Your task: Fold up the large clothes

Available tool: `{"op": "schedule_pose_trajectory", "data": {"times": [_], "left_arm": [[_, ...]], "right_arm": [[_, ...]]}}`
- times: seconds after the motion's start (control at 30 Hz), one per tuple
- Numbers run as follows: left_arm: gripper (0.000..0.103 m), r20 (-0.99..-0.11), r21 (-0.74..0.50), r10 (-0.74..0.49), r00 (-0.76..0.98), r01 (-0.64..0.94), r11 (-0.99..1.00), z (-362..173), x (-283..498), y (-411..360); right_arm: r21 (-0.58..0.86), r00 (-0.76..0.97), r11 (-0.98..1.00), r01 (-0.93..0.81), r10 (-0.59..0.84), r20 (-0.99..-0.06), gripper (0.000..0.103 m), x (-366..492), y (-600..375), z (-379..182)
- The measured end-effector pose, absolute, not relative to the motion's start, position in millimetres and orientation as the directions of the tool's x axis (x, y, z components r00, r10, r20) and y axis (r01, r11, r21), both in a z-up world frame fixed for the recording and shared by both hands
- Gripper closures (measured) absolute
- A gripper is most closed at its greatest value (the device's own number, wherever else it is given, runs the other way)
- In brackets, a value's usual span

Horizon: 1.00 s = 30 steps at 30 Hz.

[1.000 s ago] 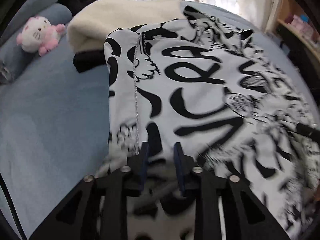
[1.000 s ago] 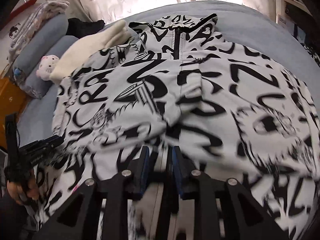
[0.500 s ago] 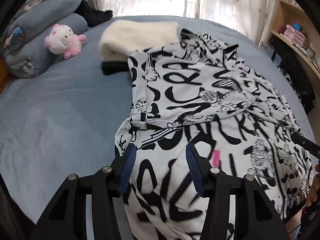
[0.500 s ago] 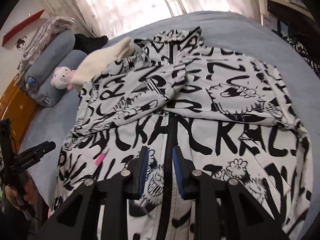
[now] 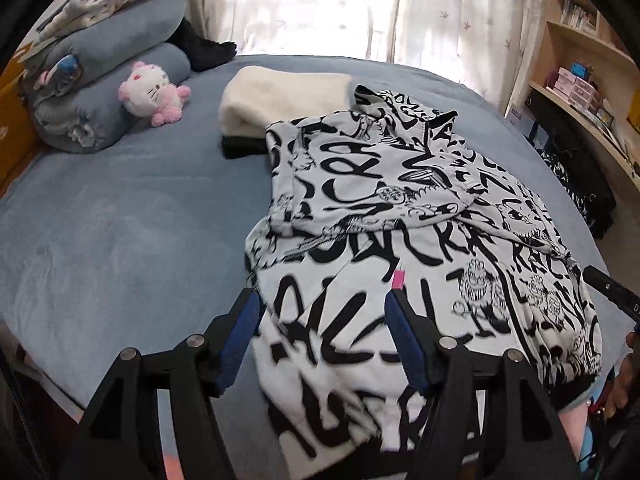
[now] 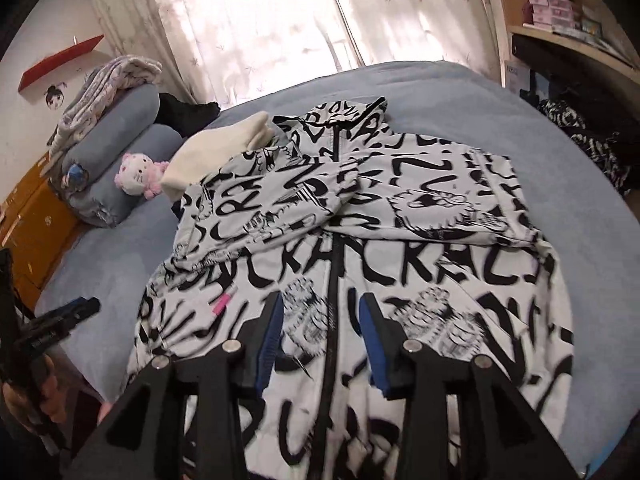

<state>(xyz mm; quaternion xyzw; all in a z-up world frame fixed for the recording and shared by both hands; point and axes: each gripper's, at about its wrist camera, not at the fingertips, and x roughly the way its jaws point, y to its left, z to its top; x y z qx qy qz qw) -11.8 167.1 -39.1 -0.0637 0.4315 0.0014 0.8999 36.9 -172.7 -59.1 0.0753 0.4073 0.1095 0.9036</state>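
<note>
Jacket (image 5: 400, 216): black-and-white printed, zip up the front, spread on the blue bed (image 5: 120, 220) toward its right side; hem at the near edge, collar toward the far edge by the curtains.
Sleeves: both already folded across the chest, their cuffs meeting near the zip.
Left tongs (image 5: 322, 332): spread, nothing between the pads; they have just been opening, above the hem's left part.
Right tongs (image 6: 320, 328): partly spread, empty, also just opening, straddling the zip (image 6: 332, 280) from above without touching it.
Step in hand: likely regrasping the hem to fold the bottom up.
How to do it well: pinch both hem corners evenly, lift together, carry toward the collar, keep the sleeves undisturbed.
Neighbours: cream blanket (image 5: 280, 100) touching the jacket's far left shoulder; pink plush toy (image 5: 154, 92) well apart.
</note>
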Motion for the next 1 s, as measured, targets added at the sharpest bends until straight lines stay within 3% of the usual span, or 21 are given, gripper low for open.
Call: {"op": "schedule_pose_trajectory", "data": {"times": [0.13,0.37,0.57,0.73,1.0], "left_arm": [[0.036,-0.794,-0.140,-0.060,0.605,-0.086,0.986,-50.9,-33.3,185.8],[0.036,-0.856,-0.249,-0.156,0.493,-0.129,0.960,-99.8,-60.1,201.0],[0.036,-0.855,-0.359,-0.276,0.439,-0.118,0.926,-130.6,-66.2,192.7],[0.031,-0.850,-0.410,-0.314,0.423,-0.158,0.898,-147.1,-56.5,189.5],[0.023,-0.876,-0.358,-0.279,0.393,-0.144,0.922,-159.1,-34.3,180.8]], "right_arm": [[0.114,0.648,0.990,-0.079,0.138,-0.749,0.064,15.6,-184.2,-65.4],[0.145,0.576,0.989,-0.037,0.139,-0.806,0.063,-6.6,-228.7,-91.5],[0.134,0.523,0.989,0.055,0.086,-0.848,0.064,-28.1,-279.6,-107.5],[0.209,0.490,0.966,0.151,0.111,-0.865,0.063,-41.8,-328.0,-123.8],[0.391,0.482,0.908,0.153,0.276,-0.831,0.063,-33.7,-346.9,-146.9]]}}
